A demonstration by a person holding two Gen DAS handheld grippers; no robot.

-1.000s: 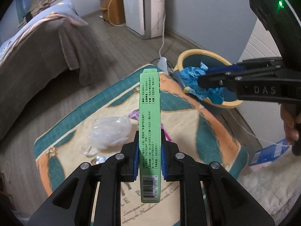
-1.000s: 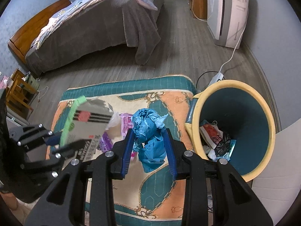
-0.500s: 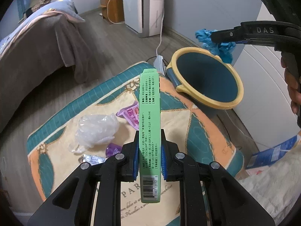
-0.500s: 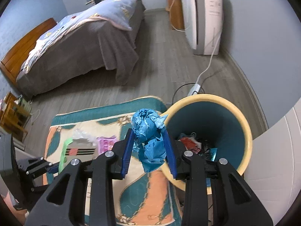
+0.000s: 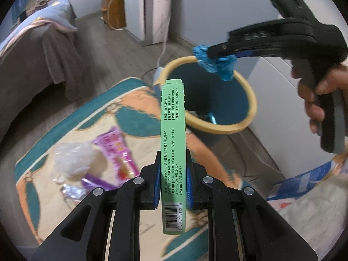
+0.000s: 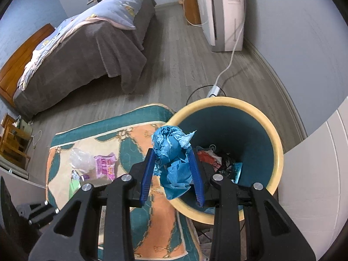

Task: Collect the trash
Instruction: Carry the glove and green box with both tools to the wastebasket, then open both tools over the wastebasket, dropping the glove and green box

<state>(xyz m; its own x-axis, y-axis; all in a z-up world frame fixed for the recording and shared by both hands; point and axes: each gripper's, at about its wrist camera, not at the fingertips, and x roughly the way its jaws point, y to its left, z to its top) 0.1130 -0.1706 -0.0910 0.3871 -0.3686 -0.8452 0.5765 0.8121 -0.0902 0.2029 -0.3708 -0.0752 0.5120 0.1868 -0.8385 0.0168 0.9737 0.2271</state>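
My left gripper (image 5: pixel 173 169) is shut on a slim green box (image 5: pixel 173 143), held upright above the rug. My right gripper (image 6: pixel 171 161) is shut on a crumpled blue paper wad (image 6: pixel 174 152) and holds it high above the near left rim of the yellow-rimmed teal bin (image 6: pixel 269 128). From the left wrist view the wad (image 5: pixel 214 62) hangs over the bin's (image 5: pixel 217 128) far rim. The bin holds several bits of trash (image 6: pixel 217 161). On the rug lie a clear plastic bag (image 5: pixel 71 161), a pink wrapper (image 5: pixel 117 152), a purple wrapper (image 5: pixel 97 181) and a foil scrap (image 5: pixel 72 192).
A patterned rug (image 6: pixel 139 134) covers the wood floor. A bed (image 6: pixel 82 43) stands far left, a white appliance (image 6: pixel 224 10) with cable and power strip (image 6: pixel 214 90) beyond the bin. A blue-and-white carton (image 5: pixel 302 180) lies at right by a white cabinet (image 5: pixel 278 82).
My right gripper has moved down and forward over the bin with the blue wad still held. My left gripper with the green box has moved closer to the bin.
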